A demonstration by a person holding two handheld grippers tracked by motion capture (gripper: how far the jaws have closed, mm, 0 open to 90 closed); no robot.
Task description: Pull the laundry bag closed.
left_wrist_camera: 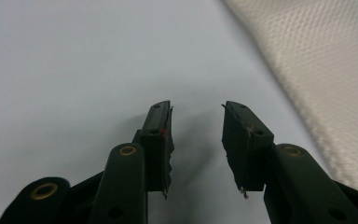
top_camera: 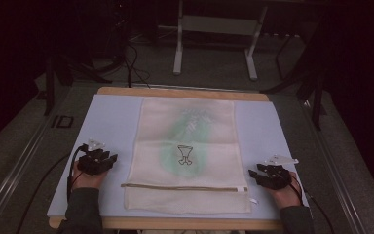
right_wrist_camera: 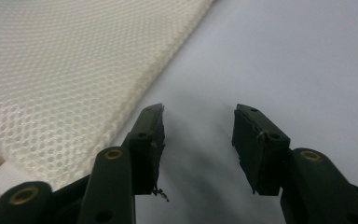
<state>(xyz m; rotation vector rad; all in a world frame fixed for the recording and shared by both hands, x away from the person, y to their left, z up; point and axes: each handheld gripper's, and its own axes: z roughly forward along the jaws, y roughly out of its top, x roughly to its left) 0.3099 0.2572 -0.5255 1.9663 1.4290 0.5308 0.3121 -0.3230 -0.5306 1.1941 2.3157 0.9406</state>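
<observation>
From above, a cream mesh laundry bag point(top_camera: 187, 156) lies flat in the middle of the pale blue mat point(top_camera: 109, 122), zipper toward the person. The left gripper point(top_camera: 111, 159) and right gripper point(top_camera: 252, 174) rest on the mat either side of it, apart from it.

Left gripper view: its 2 jaws are spread, holding nothing, the bag point(left_wrist_camera: 317, 70) just beside.

Right gripper view: jaws likewise parted and holding nothing, mesh point(right_wrist_camera: 65, 70) alongside.

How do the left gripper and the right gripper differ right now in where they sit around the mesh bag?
The left gripper sits off the left edge of the mesh bag, the right gripper off its right edge. The left one lies slightly farther up the table; the right one is nearer the zipper end. Both are open, hold nothing, and rest over the pale mat, apart from the bag.
</observation>
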